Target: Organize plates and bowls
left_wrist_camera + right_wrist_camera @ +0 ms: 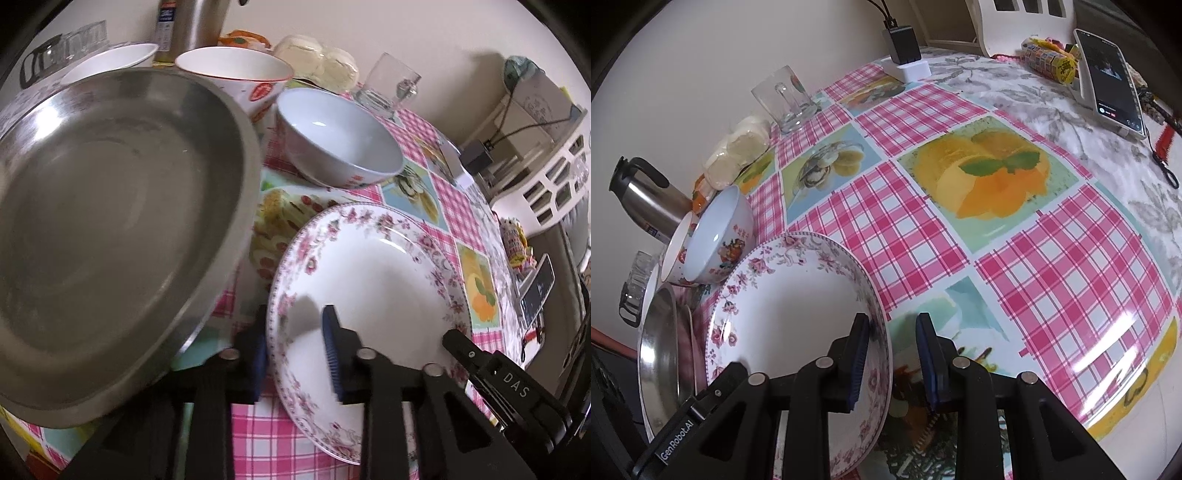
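A white plate with a pink flower rim (373,273) lies on the checked tablecloth. My left gripper (295,354) is open and straddles its near left rim, one pad under or beside the rim, one over the plate. My right gripper (892,354) is open and straddles the same plate's (798,314) right rim. A steel pan (110,221) stands left of the plate; it shows edge-on in the right wrist view (659,343). A white bowl (336,136) sits behind the plate, also in the right wrist view (713,236). Two more white bowls (236,70) stand further back.
A glass mug (388,85) and a bag of buns (325,59) stand by the wall. A steel flask (646,199) is at the back. A phone on a stand (1112,81), a charger (905,55) and a snack pack (1049,59) lie at the table's far side.
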`<state>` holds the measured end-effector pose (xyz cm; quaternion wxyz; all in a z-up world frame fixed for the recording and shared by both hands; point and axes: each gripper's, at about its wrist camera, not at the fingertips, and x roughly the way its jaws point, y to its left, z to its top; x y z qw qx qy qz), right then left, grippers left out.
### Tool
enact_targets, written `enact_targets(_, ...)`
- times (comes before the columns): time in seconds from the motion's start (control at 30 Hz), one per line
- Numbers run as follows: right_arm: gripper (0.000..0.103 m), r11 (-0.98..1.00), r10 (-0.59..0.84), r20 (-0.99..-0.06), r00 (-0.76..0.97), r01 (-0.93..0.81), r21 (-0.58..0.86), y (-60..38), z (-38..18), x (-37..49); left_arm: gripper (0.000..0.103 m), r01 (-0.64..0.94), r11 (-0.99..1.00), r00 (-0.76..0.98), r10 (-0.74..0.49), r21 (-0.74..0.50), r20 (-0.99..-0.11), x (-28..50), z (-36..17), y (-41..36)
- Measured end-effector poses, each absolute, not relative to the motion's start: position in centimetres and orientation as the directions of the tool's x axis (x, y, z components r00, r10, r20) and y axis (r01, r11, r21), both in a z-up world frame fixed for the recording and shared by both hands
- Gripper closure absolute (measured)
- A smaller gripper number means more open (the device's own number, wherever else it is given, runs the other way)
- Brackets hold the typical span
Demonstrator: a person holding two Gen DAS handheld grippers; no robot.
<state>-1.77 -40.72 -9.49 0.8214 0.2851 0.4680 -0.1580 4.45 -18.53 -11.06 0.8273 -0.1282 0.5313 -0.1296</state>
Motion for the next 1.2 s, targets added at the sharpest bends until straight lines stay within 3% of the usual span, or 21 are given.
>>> enact_targets(0.27,0.075,0.797,-0.003,-0.838,0.546,0.507,0.328,-40.7,-9.6,-1.7,0.086,0.070,0.929,0.413,-0.359,-0.364,-0.837,4.4,-11.2,-18.2)
enact_targets(0.33,0.086,0.800,0.016,-0.831,0.556,0.492,0.344,-40.6,-9.6,-1.7,0.086,0.073,0.930,0.410,-0.358,-0.361,-0.839,4.4,-11.1,-18.2)
enact_targets(0.4,0.090,0.804,0.025,-0.827,0.562,0.480,0.350,-40.5,-9.5,-1.7,0.086,0.079,0.932,0.406,-0.355,-0.354,-0.842,4.3,-11.1,-18.4)
enact_targets(1.2,0.092,0.829,-0.025,-0.774,0.633,0.446,0.337,-41.0,-4.2,-4.0,0.086,0.189,0.911,0.458,-0.412,-0.367,-0.788,3.4,-6.3,-19.5)
